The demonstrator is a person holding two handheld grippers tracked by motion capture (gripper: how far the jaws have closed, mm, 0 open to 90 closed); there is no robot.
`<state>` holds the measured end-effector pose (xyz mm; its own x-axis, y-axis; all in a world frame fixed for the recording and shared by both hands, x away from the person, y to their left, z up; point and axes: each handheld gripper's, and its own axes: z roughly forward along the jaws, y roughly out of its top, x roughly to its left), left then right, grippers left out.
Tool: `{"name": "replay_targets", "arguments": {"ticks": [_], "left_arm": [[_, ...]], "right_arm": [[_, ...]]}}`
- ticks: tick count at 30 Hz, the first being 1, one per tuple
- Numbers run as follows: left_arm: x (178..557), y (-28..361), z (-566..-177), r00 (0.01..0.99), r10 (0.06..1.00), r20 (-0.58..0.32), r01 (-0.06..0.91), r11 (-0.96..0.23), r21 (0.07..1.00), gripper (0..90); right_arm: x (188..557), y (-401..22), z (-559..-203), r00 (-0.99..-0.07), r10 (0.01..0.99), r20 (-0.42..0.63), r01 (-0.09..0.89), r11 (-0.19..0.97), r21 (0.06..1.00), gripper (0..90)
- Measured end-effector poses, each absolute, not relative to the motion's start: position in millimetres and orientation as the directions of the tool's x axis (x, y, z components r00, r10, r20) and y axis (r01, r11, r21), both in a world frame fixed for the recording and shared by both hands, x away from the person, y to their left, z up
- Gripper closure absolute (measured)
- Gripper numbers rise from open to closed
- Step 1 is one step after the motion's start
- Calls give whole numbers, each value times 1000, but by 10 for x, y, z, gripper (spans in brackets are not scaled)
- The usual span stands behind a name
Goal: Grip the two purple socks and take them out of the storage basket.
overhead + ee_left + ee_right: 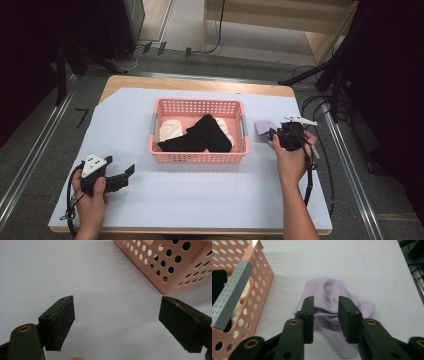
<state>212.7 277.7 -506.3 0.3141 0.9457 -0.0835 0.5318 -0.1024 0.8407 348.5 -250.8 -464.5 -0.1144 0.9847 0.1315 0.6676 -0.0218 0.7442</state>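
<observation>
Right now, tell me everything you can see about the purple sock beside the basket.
The purple sock is pale lilac, soft knit by its look, folded and rumpled, with a small white mark near one edge. It lies flat on the white table cover, just outside the pink basket's right end. The right hand-held gripper straddles a raised fold; its jaws look partly closed around it.

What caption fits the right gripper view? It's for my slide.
Right claw closing around a folded lilac sock lying beside the pink basket.

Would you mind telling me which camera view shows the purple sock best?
The right gripper view: the purple sock lies close, between the right hand-held gripper and the table. In the high view it is a small patch beside the pink basket.
</observation>
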Motion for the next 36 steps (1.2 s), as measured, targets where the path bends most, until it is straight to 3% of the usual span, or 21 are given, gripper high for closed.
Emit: {"name": "replay_targets", "arguments": {"ticks": [4, 11, 25, 36], "left_arm": [[2126, 2777, -5063, 314, 946, -83, 532, -103, 841, 147], [2124, 2771, -5065, 311, 947, -82, 529, -101, 842, 147], [2108, 2773, -5059, 310, 948, -78, 520, -100, 848, 146], [2078, 2774, -5056, 312, 948, -70, 493, -99, 865, 140]], "right_arm": [[3335, -2548, -4604, -144, 977, 156, 593, -41, 804, 477], [3113, -2643, -4603, -167, 971, 174, 536, -59, 842, 341], [2537, -2988, -4875, -99, 975, 198, 440, -136, 888, 257], [2254, -3208, -5064, -74, 985, 158, 405, -115, 907, 233]]}}
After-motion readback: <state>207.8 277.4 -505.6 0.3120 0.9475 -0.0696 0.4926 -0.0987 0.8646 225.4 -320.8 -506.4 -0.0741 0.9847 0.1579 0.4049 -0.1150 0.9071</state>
